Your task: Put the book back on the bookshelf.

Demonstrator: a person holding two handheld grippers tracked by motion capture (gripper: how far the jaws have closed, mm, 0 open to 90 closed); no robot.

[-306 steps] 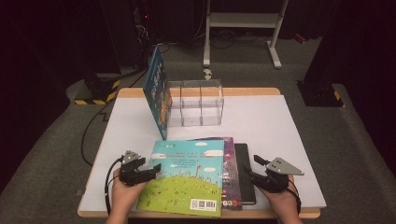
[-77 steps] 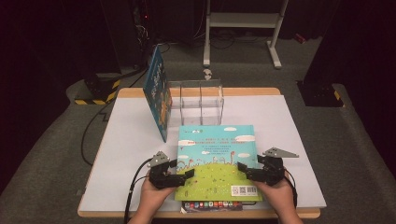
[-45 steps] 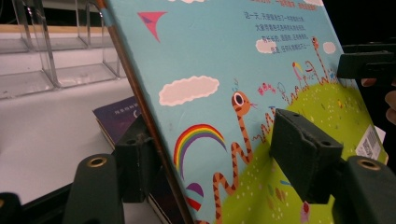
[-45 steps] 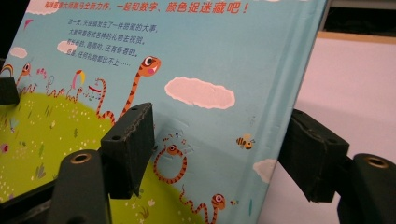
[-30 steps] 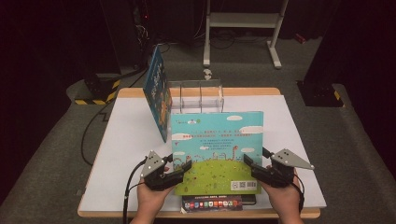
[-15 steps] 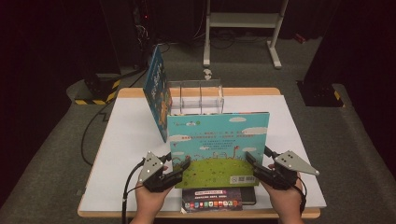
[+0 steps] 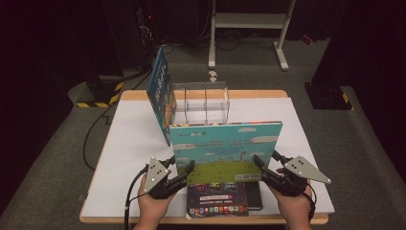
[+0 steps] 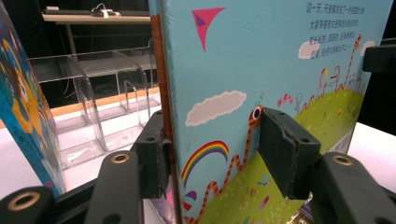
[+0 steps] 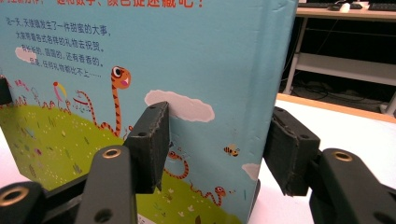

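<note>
We hold the picture book (image 7: 225, 148) upright just in front of the clear rack (image 7: 203, 103), left gripper (image 7: 184, 171) and right gripper (image 7: 261, 165) having just been closing, fingers (image 8: 280, 149) clamped on its lower side edges, likely so it can slide into a slot.

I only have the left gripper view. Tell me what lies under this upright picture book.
Observer: A dark book lies flat on the table, right below the picture book's lower edge. I cannot tell whether they touch.
Operator: Report the book's other side edge.
Observer: The right gripper straddles it. Its jaws have just been closing, with the picture book between them.
Operator: Now place the clear rack on the table.
Observer: The clear rack stands by the table's far edge, straight behind the picture book.
</note>
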